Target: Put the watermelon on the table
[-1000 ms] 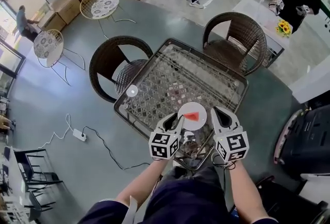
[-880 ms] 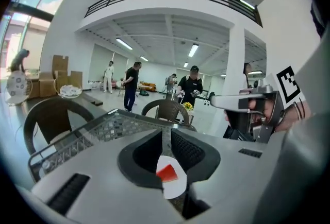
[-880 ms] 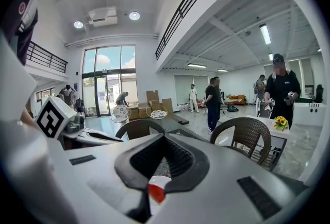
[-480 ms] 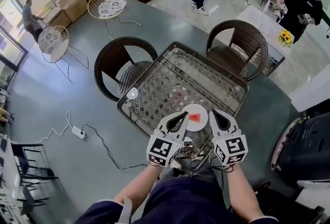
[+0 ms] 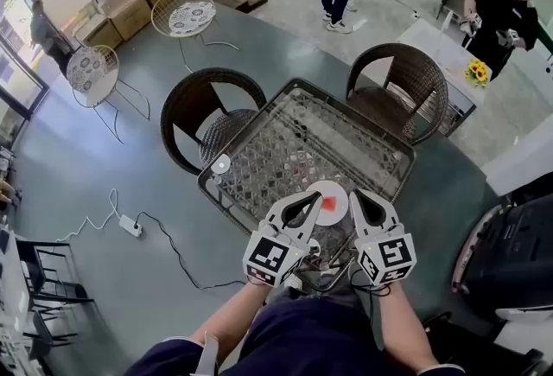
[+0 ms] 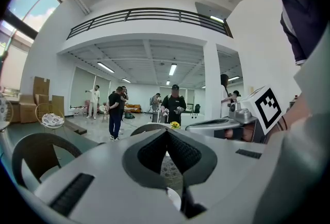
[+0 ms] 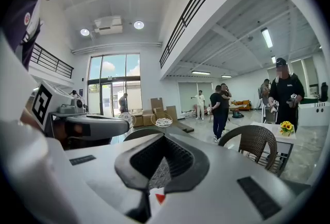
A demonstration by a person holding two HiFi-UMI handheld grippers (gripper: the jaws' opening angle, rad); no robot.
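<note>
Left grey gripper [image 5: 309,198] and right grey gripper [image 5: 357,196], both closed and empty, hover over the glass-topped wicker desk [image 5: 294,141]. The red watermelon slice [image 5: 327,203] lies on a round white plate [image 5: 335,189] there. Brown wicker chairs [image 5: 406,63] stand on the grey floor [image 5: 104,158].

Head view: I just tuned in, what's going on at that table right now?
A person holds a gripper in each hand over the near edge of the table. The left gripper is shut with nothing between its jaws, and the right gripper is shut and empty too. The watermelon slice lies on a white plate on the table, just past the gripper tips. Neither gripper holds it, so the placing looks done.
</note>
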